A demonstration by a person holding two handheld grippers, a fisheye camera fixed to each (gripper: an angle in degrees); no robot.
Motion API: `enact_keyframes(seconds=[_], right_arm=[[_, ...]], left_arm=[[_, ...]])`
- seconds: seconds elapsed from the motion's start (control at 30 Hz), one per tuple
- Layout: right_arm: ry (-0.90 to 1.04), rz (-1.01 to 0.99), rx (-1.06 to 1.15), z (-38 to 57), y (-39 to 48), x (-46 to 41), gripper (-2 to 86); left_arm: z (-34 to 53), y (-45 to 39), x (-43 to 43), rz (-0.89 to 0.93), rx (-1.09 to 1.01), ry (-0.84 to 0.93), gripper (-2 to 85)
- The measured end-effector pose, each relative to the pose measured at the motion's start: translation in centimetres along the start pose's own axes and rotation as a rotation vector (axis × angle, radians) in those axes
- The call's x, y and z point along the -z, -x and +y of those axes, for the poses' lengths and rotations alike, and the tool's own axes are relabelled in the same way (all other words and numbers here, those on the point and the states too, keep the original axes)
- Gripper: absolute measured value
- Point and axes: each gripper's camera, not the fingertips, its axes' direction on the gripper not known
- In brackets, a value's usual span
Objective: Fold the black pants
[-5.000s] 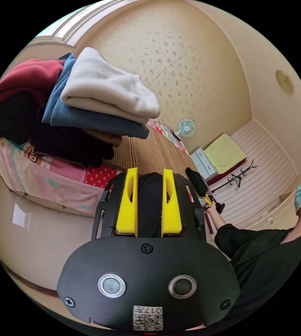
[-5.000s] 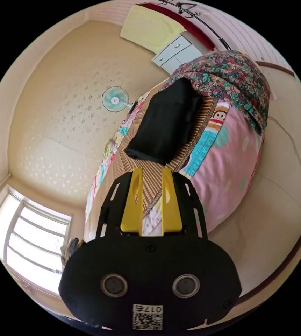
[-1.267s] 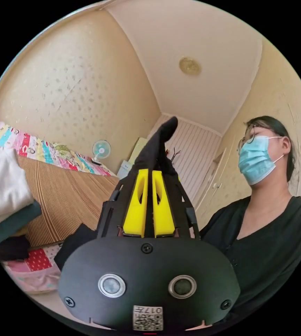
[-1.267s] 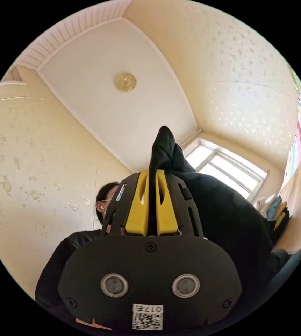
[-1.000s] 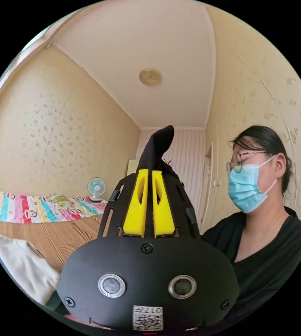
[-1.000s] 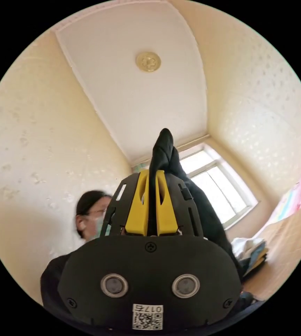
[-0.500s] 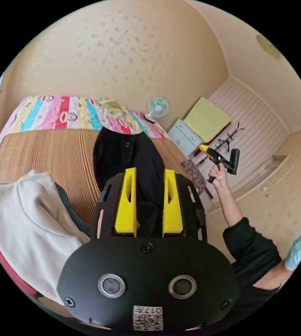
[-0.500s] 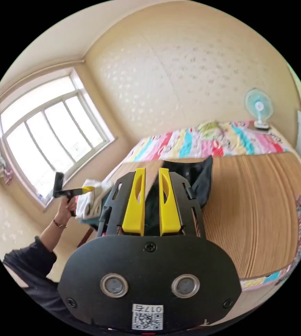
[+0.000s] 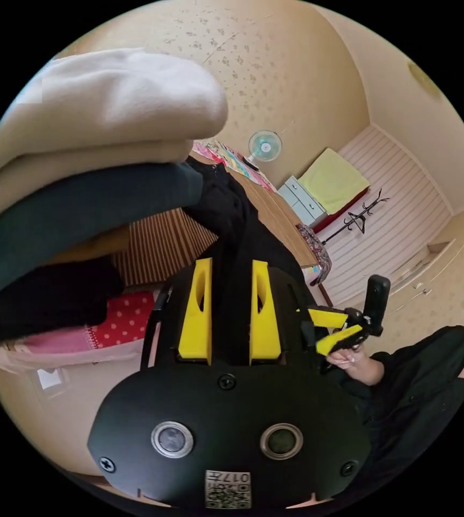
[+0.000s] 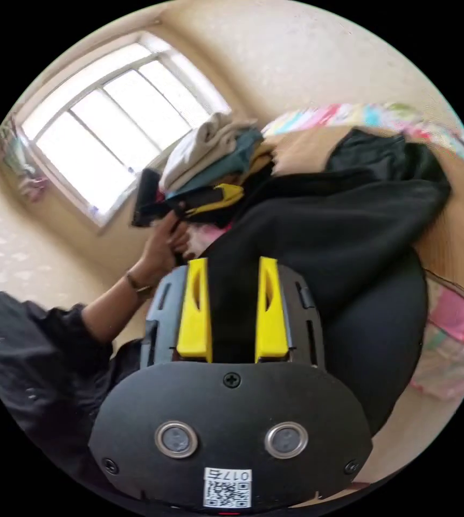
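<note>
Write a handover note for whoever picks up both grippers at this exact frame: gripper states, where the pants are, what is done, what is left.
Left gripper: jaws apart, black pants between them, no grip.
Right gripper: jaws apart, pants cloth between them, no grip.
Pants: spread in a loose heap on the bed's striped mat, beside the stack of folded clothes, one end hanging over the bed edge.
Done: pants are laid on the bed.
Left: flatten them and make every fold.
</note>
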Motion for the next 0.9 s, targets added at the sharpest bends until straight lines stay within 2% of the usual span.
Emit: enact_keyframes(seconds=[0.1,0.13,0.2,0.27,0.33,0.4,0.47,0.5,0.6,0.7,0.8,0.9], right_arm=[[0.067,0.018,0.102,-0.6,0.3,0.3,3.5],[0.108,-0.049,0.061,-1.5,-0.9,1.1,2.5],[0.052,-0.252,0.006,-2.2,-3.4,4.1,1.4],[-0.259,-0.678,0.052,-0.9,-8.1,10.8,0.8],[-0.501,-0.843,-0.012,1.6,-13.1,14.5,0.8],[-0.531,-0.735,-0.163,3.8,-17.3,16.2,1.0],[-0.412,-0.528,-0.253,5.6,-18.8,17.1,1.9],[-0.386,-0.493,-0.255,5.9,-18.5,17.1,2.2],[-0.244,-0.411,-0.185,5.2,-15.2,15.6,6.9],[-0.135,-0.452,-0.108,2.6,-11.4,13.0,12.2],[-0.034,-0.471,-0.013,-0.8,-6.5,9.8,13.7],[0.135,-0.36,0.119,-4.0,-0.4,4.9,15.2]], left_arm=[[1.5,-1.8,1.4,-0.082,-0.036,-0.05,11.1],[1.8,-2.6,1.2,-0.131,-0.052,-0.045,11.1],[1.6,-2.9,0.5,-0.124,-0.065,-0.007,11.1],[1.2,-2.8,0.2,-0.071,-0.065,0.003,11.2],[0.6,-2.7,1.0,-0.051,-0.06,-0.04,11.2],[-0.2,-2.7,1.4,-0.076,-0.061,-0.05,11.2],[-1.2,-2.6,0.9,-0.109,-0.072,-0.022,11.3],[-1.9,-2.3,0.0,-0.133,-0.073,0.025,11.8],[-3.0,-0.9,-2.9,-0.201,-0.029,0.131,14.3],[-3.2,-0.6,-4.3,-0.13,-0.007,0.161,15.7],[-2.9,-0.6,-3.5,-0.046,0.032,0.169,12.1],[-2.1,-2.1,-1.2,0.047,0.03,0.176,6.1]])
